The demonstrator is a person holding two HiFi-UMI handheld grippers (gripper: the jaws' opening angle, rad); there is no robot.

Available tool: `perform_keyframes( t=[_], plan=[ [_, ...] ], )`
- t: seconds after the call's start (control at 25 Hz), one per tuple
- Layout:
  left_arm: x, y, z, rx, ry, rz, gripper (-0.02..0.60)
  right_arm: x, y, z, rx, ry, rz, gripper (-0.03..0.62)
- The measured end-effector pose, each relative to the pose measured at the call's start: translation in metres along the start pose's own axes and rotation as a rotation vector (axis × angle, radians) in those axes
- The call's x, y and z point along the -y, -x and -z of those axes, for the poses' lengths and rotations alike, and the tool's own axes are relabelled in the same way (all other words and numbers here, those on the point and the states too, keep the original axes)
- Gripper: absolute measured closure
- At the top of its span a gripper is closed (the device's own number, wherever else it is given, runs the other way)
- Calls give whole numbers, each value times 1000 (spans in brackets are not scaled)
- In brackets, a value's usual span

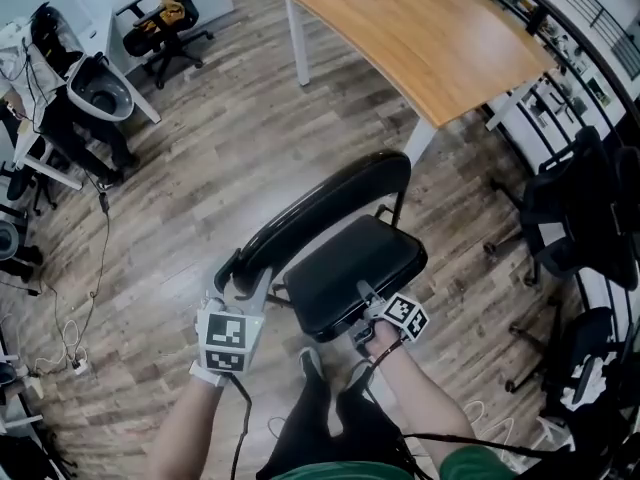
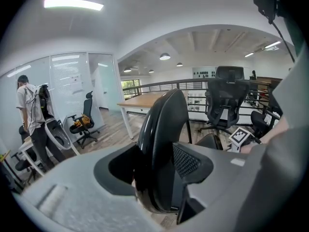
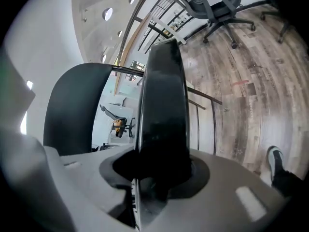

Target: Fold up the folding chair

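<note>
A wooden floor is seen beneath a tabletop, near which the folding chair is stood, not yet folded flat. Its backrest is pinched by the left gripper, and the front edge of its seat is pinched by the right gripper.

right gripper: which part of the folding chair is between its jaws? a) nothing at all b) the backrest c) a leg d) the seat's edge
d: in the head view the right gripper sits at the near edge of the seat, and its own view shows that black edge clamped between its jaws; the left gripper is on the backrest.
</note>
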State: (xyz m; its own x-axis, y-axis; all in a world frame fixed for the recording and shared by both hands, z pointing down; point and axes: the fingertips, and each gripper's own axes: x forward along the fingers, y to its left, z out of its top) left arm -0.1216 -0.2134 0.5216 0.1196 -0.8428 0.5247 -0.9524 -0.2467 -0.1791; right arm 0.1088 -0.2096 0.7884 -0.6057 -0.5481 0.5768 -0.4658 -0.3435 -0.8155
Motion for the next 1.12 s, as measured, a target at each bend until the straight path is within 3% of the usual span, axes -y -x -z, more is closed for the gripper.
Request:
perform_keyframes(
  t=[0.24, 0.88, 1.12],
  plan=[
    [11, 16, -10, 17, -44, -13, 351, -38, -16, -3, 11, 0, 28, 450],
    [22, 39, -17, 42, -101, -66, 354, -101, -60, 2, -2, 3, 238, 439],
    [31, 43, -19, 49, -115, -82, 354, -119, -74, -1, -1, -3, 256, 436]
  ],
)
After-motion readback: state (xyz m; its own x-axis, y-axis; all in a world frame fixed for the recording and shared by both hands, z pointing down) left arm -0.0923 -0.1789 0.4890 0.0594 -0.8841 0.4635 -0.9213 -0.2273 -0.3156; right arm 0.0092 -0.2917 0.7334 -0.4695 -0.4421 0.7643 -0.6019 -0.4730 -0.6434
